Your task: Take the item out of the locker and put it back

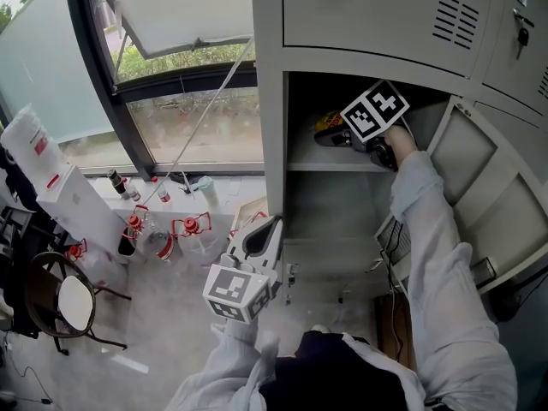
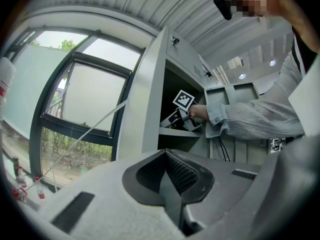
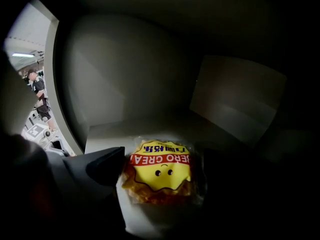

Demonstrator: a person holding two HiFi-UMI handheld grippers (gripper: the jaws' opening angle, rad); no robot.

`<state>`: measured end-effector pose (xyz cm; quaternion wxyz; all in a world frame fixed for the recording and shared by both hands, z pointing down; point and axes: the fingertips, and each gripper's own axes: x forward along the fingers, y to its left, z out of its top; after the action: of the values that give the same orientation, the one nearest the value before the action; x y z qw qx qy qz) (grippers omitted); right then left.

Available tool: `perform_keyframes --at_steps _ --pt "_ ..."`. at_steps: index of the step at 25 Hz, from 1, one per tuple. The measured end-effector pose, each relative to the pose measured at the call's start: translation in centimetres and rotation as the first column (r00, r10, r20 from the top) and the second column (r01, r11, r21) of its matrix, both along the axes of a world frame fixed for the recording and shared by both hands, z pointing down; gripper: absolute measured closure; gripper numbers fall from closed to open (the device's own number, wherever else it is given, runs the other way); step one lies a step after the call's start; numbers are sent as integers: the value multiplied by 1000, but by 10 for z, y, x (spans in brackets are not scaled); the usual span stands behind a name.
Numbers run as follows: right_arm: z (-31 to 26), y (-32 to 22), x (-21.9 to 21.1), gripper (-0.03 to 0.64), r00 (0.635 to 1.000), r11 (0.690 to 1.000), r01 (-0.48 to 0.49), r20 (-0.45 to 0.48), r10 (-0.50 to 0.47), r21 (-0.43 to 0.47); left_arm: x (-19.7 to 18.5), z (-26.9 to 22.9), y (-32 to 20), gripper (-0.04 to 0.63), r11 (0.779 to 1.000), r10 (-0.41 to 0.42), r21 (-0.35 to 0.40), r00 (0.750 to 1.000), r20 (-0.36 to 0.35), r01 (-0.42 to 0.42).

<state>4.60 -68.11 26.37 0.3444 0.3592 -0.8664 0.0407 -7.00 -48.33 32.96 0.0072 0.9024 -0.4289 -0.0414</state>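
Observation:
A snack packet (image 3: 161,171) with a yellow smiley label lies on the upper shelf (image 1: 321,166) of the open grey locker (image 1: 272,127). From the head view only its yellow edge (image 1: 326,125) shows. My right gripper (image 3: 165,160) reaches deep into that compartment, jaws spread wide on either side of the packet; the left finger (image 3: 102,165) sits beside the packet's edge, while the right one is lost in shadow. My left gripper (image 1: 261,231) hangs low outside the locker, its pads (image 2: 176,170) pressed together with nothing between them.
The locker door (image 1: 467,157) swings open to the right. Cables (image 1: 390,238) hang in the lower compartment. To the left are a window sill (image 1: 184,182) with small bottles, red-topped containers (image 1: 163,238) on the floor and a round chair (image 1: 73,302).

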Motion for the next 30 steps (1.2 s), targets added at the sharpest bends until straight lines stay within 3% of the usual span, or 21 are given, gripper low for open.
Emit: perform_keyframes --at_steps 6,8,13,18,24,30 --pt "3 1 0 142 1000 999 -12 29 13 -31 -2 0 4 589 1000 -6 1 1000 4 6" --pt "5 3 -2 222 998 999 3 63 0 -46 -3 -1 6 589 1000 -11 4 1000 3 11" --pt "3 7 -5 269 998 1000 8 61 -7 -6 -5 4 10 589 1000 -18 -10 1000 -5 18" --pt "0 9 -5 275 999 1000 5 44 -6 30 -1 7 13 589 1000 -7 -16 1000 -2 7" --pt "-13 14 -5 286 999 989 -11 46 4 145 1 11 19 589 1000 1 -24 1000 -11 -2" --pt "-49 21 0 287 989 944 -100 136 60 315 -2 9 25 589 1000 8 -18 1000 -13 -8"
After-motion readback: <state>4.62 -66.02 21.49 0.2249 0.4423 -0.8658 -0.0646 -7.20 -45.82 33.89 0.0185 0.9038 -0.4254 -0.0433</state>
